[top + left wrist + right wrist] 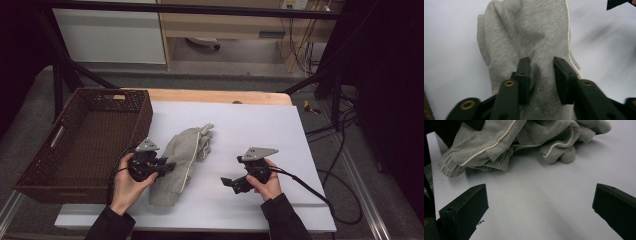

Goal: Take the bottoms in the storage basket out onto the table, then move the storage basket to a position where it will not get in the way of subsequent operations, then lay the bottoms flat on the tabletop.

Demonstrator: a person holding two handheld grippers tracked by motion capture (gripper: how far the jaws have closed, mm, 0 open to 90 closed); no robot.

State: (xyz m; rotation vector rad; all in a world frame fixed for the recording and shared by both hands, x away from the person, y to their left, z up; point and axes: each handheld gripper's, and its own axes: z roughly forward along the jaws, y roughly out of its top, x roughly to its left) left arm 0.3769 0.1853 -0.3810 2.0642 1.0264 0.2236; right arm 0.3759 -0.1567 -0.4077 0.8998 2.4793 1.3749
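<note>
While my left gripper (541, 75) pinches a fold of the grey garment (529, 37), my right gripper (540, 212) sits released on the white table (554, 195)

The high view is dim: the room's edges fall to near black, and the white desk (240, 125) is the brightest area, evenly lit with no glare. Soft shadows lie beside the cloth (506, 142) in the right gripper view. The left gripper view is soft and grainy, with motion smear at upper right and blurred near jaws.
</note>
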